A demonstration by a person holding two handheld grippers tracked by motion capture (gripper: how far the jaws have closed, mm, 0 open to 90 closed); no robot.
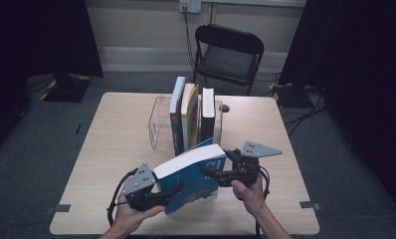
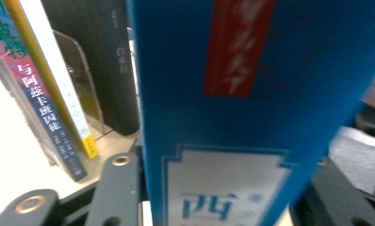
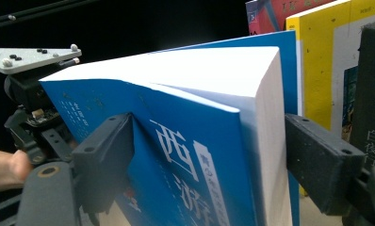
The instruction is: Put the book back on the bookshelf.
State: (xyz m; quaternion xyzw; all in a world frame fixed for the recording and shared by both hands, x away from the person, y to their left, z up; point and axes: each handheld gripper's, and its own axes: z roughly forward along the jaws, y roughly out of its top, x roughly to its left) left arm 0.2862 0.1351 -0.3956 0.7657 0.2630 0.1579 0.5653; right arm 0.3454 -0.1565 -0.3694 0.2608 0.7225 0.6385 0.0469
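Observation:
A thick blue book (image 1: 196, 181) is held tilted over the near part of the table, white page edge facing up. My left gripper (image 1: 178, 189) grips its lower left end; in the left gripper view the blue spine (image 2: 251, 117) stands between the two jaws, which touch it on either side. My right gripper (image 1: 206, 172) holds the right end. In the right gripper view the book (image 3: 176, 141) sits between the jaws, one pad on the front cover and one on the back. Whether the book's lower corner rests on the table I cannot tell.
A clear acrylic book holder (image 1: 158, 122) stands mid-table with three upright books: a grey-blue one (image 1: 176, 112), a yellow one (image 1: 190, 117) and a black one (image 1: 208, 114). A black folding chair (image 1: 229, 55) stands beyond the wooden table (image 1: 116, 149).

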